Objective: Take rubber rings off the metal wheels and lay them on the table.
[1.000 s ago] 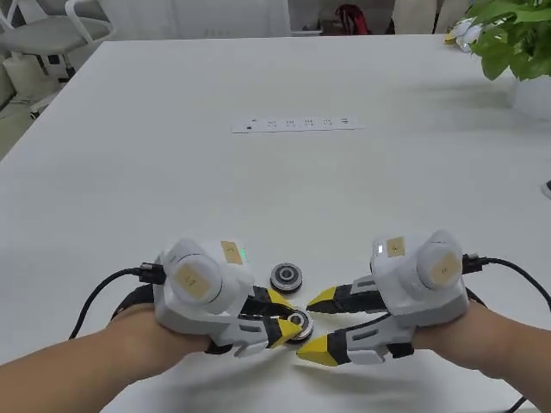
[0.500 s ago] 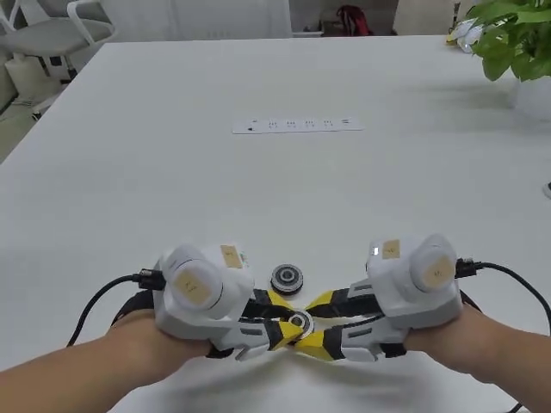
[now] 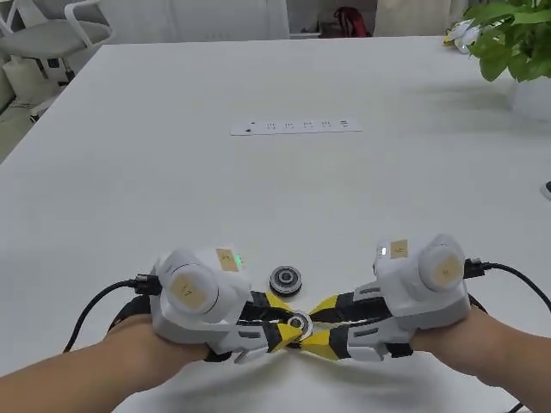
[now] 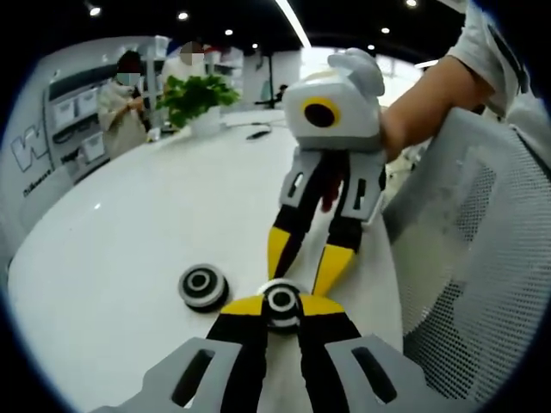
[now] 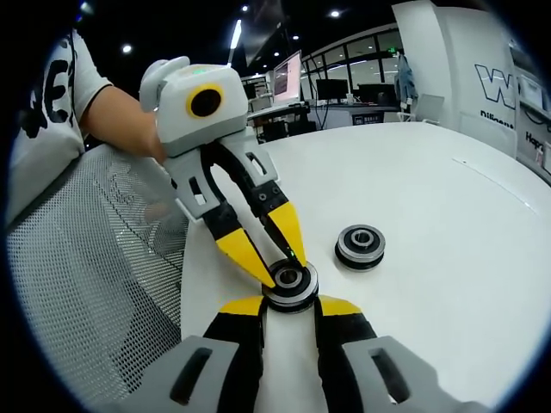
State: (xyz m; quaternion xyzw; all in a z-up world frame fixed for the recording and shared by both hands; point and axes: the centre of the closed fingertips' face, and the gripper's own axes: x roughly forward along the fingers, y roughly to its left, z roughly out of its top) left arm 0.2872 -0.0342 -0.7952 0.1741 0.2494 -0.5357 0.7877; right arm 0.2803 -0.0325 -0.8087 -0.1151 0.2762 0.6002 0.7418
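Workbench scene, seen from the person's side. A second ago the right gripper (image 3: 320, 327) stood with its jaws spread, apart from the metal wheel (image 3: 297, 324). It has since come in and narrowed onto that wheel, opposite the left gripper (image 3: 277, 327). Both grippers now clench the same wheel, nose to nose, just above the white table (image 3: 275, 189) at its near edge.

In the left gripper view the wheel sits squarely between that gripper's yellow fingertips (image 4: 238, 305). In the right gripper view it lies at the very ends of the right fingertips (image 5: 337, 305), which touch its dark rubber ring (image 5: 303, 292).

By this reading, peeling is about to start and the ring is still seated. A second wheel (image 3: 286, 279) rests on the table just beyond, its ring also on.
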